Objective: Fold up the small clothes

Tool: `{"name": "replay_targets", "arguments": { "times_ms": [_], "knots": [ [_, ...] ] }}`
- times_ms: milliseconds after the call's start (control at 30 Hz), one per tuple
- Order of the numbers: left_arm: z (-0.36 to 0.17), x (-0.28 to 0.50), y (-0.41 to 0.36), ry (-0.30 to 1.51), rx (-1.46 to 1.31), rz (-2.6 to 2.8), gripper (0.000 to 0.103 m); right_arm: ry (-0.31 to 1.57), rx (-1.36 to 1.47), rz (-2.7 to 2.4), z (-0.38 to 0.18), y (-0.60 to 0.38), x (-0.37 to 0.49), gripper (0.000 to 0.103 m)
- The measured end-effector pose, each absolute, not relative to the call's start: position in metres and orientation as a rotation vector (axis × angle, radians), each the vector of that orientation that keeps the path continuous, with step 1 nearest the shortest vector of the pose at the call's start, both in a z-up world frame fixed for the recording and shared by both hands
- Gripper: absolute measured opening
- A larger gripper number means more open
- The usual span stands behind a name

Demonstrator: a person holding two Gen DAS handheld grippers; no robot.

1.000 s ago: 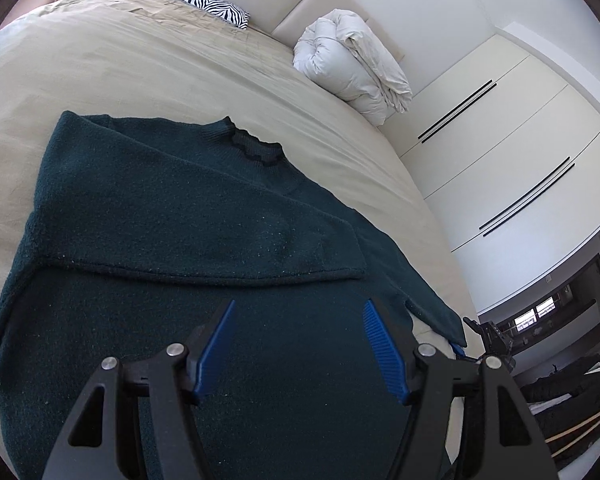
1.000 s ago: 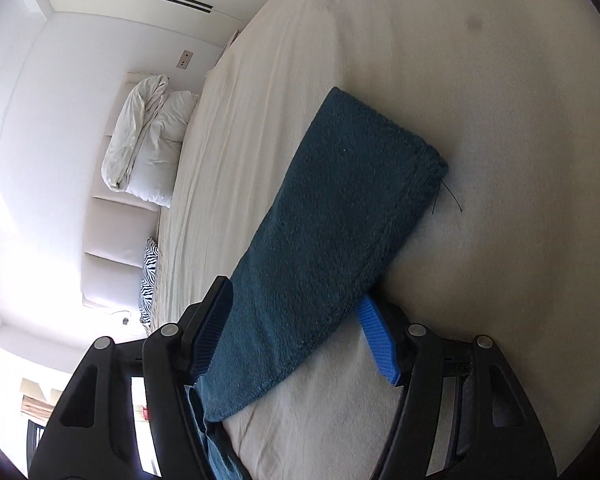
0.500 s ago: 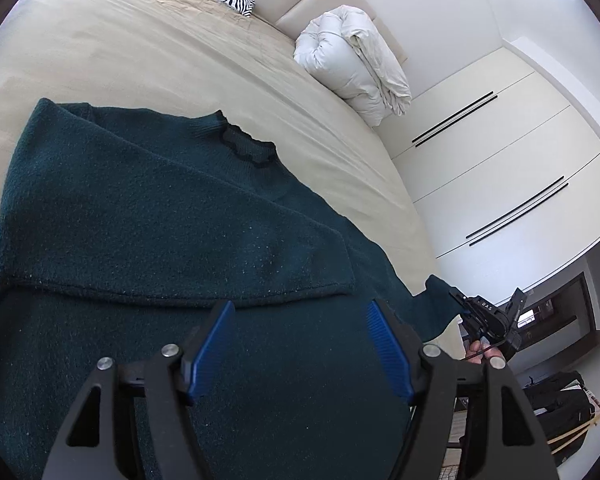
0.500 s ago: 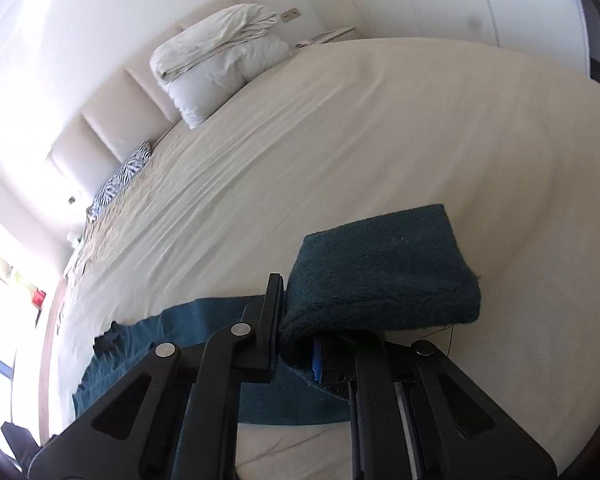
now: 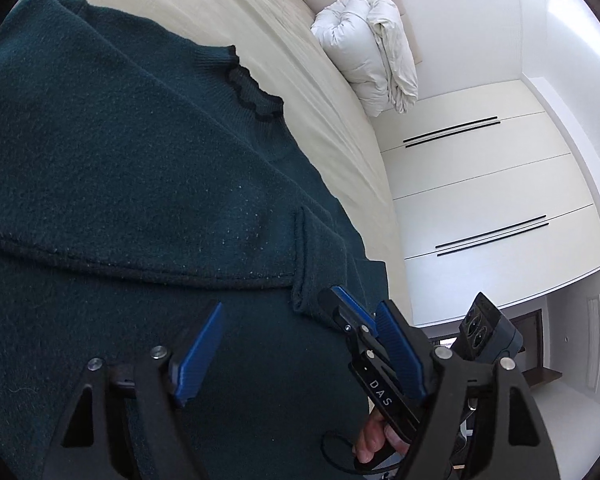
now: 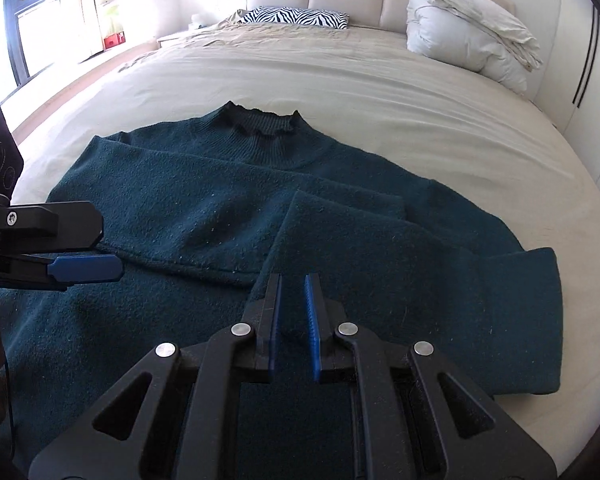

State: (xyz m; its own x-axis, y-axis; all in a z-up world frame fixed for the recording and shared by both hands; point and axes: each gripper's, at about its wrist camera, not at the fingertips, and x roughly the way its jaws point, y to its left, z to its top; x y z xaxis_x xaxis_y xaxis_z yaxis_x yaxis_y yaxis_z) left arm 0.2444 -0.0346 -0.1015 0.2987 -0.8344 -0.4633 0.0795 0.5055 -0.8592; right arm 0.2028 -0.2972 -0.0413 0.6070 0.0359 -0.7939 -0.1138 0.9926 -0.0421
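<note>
Dark green sweater point(image 6: 204, 216) lies flat mid-bed, collar at twelve o'clock, both sleeves crossed over the chest. Right gripper point(image 6: 292, 312) is pinched tight on the right sleeve cuff; left gripper point(image 5: 300, 344) hovers empty, jaws opening. Thick, soft fleece: it'll slump, so grab hems. Bare bedsheet point(image 6: 380, 92) all round.

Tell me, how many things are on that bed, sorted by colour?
Dark green: 1, the sweater
White: 1, the rolled duvet
Black-and-white striped: 1, the zebra pillow
Total: 3
</note>
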Motion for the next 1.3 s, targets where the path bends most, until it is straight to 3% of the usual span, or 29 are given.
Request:
{"name": "replay_targets", "arguments": {
  "times_ms": [367, 600, 633, 733, 1033, 1300],
  "knots": [
    [-0.084, 0.273, -0.119, 1.16, -0.631, -0.697, 0.079, 0.874, 0.382, 0.087, -0.05, -0.385, 0.155, 0.012],
    [-0.096, 0.296, -0.152, 1.223, -0.523, -0.651, 0.072, 0.933, 0.472, 0.128, -0.074, -0.4, 0.131, 0.024],
    [-0.095, 0.296, -0.154, 1.226, -0.509, -0.645, 0.064, 0.934, 0.477, 0.132, -0.078, -0.4, 0.128, 0.025],
    [-0.098, 0.299, -0.155, 1.254, -0.491, -0.621, 0.014, 0.927, 0.484, 0.131, -0.085, -0.4, 0.123, 0.026],
    [-0.05, 0.284, -0.123, 1.127, -0.463, -0.656, 0.01, 0.921, 0.503, 0.135, -0.091, -0.402, 0.119, 0.026],
    [-0.016, 0.297, -0.02, 1.027, -0.485, -0.568, 0.009, 0.916, 0.528, 0.13, -0.092, -0.404, 0.119, 0.026]
  ]
}}
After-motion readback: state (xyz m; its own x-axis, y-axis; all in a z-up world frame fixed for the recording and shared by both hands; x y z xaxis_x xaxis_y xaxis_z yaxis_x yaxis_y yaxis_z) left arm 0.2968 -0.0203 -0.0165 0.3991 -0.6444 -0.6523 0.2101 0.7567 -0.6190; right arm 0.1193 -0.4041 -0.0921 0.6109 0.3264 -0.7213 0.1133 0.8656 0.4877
